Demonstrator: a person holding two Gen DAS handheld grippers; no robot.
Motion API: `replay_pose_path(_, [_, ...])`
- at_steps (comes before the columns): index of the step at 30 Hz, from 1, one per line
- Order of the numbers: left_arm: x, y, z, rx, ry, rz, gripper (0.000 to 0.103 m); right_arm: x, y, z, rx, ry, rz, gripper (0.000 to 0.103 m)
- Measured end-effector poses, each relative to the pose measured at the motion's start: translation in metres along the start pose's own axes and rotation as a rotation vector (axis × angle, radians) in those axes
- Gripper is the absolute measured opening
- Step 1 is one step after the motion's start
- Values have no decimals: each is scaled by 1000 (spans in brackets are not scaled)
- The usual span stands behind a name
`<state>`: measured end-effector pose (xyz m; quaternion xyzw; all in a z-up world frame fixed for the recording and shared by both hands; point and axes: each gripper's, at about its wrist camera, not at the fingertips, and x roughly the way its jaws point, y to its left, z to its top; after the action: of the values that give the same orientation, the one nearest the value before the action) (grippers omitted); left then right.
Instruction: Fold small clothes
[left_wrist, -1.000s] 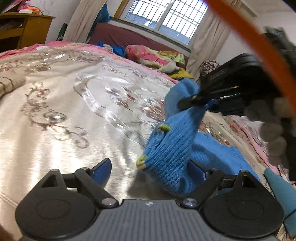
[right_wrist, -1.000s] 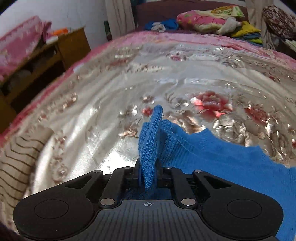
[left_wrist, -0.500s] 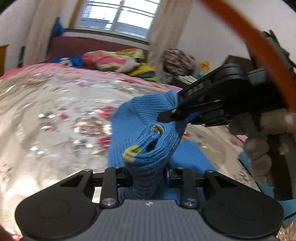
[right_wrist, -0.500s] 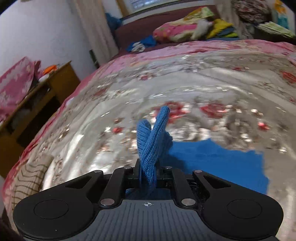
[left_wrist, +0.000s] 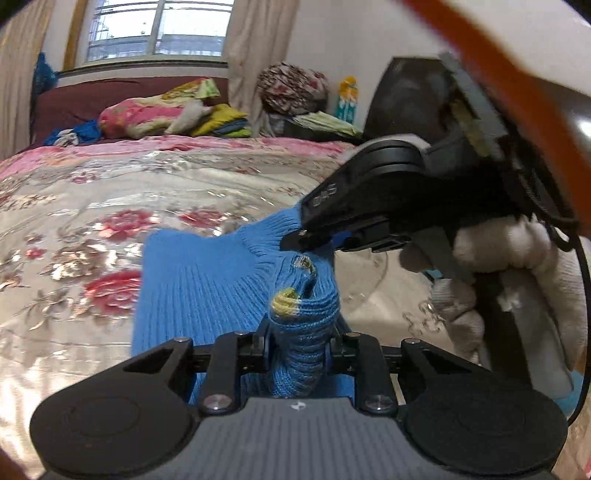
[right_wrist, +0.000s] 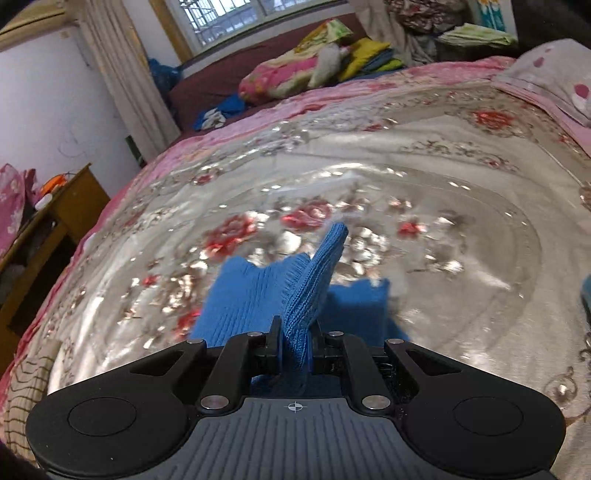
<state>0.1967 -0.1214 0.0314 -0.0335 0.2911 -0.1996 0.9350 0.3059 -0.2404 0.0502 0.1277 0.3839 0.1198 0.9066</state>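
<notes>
In the left wrist view, the left gripper (left_wrist: 298, 345) at bottom centre is clenched on a bunched fold of the blue knitted garment (left_wrist: 207, 280); the fold carries yellow-green spots near its top. The garment's long axis runs from that grip toward the left middle of the frame, where its flat part hangs blurred above the floral bedspread (left_wrist: 92, 206). At right of centre the right gripper (left_wrist: 300, 236), held by a gloved hand (left_wrist: 513, 266), pinches the garment's upper edge, pulling a ribbed corner toward the upper right.

In the right wrist view, the right gripper (right_wrist: 295, 345) grasps a narrow upright strip of the blue knitted garment (right_wrist: 255, 295), whose tip points to upper centre; the rest spreads left and right behind it.
</notes>
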Motion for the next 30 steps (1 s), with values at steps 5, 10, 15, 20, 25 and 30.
replay_pose_path(5, [13,-19,-10,51,54,14,29,11,-20,-13,14,30,-35,11])
replay_pose_path(10, [14,-27,-12,66,70,23,29,20,-31,-23,32,52,-43,11])
replay_pose_path(15, [14,-30,-12,76,82,36,29,22,-31,-22,40,57,-44,14])
replay_pose_path(20, [15,-34,-13,86,95,55,29,25,-28,-21,35,56,-60,17])
replay_pose_path(25, [16,-40,-14,107,104,77,30,26,-29,-21,33,57,-63,17])
replay_pose_path(30, [16,-42,-14,114,108,83,30,27,-29,-21,31,58,-67,17])
